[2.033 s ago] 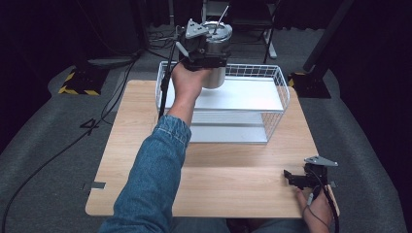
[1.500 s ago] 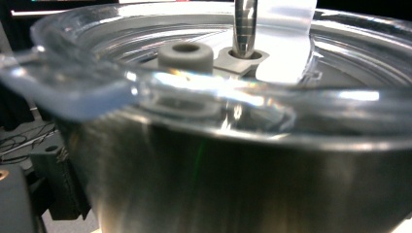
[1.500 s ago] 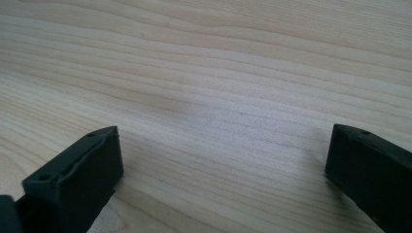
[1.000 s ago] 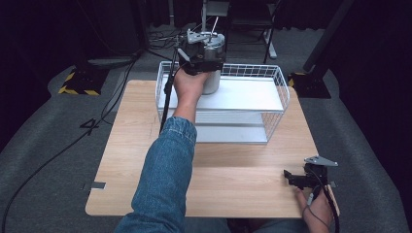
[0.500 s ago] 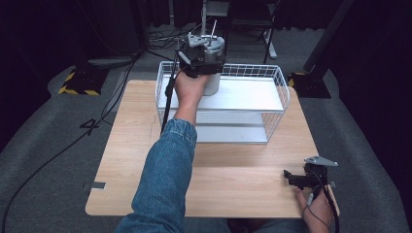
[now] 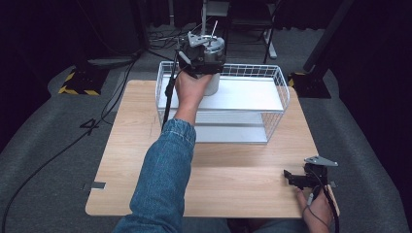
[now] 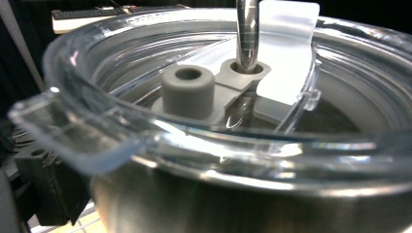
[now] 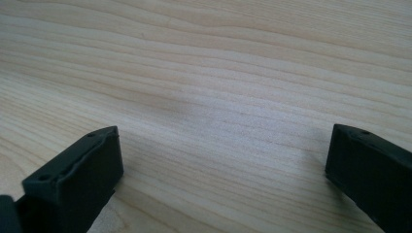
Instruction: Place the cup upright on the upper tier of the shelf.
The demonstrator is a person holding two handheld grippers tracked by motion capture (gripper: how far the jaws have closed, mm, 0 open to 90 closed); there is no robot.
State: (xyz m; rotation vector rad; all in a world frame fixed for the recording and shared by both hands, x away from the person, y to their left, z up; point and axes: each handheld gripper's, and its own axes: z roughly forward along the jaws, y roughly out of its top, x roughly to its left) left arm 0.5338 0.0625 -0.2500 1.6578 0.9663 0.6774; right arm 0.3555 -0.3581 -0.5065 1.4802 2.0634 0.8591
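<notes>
At top centre of the high view, the left gripper (image 6: 201,56) is gripping the tumbler (image 6: 212,68) over the wire basket (image 6: 279,104); lower it upright. Right gripper (image 6: 307,178) is idling, jaws apart

The table (image 6: 228,170) is light wood with thin stripes, the wire basket (image 6: 279,85) is white, the cup (image 7: 252,194) is shiny silver with a clear lid (image 7: 145,131), and the sleeve (image 6: 163,174) is blue.

Bright counter, dark surroundings

Overhead light evenly brightens the counter (image 6: 233,179) while the room beyond its edges stays black; glare streaks the clear lid (image 7: 160,141), whose near rim blurs.
</notes>
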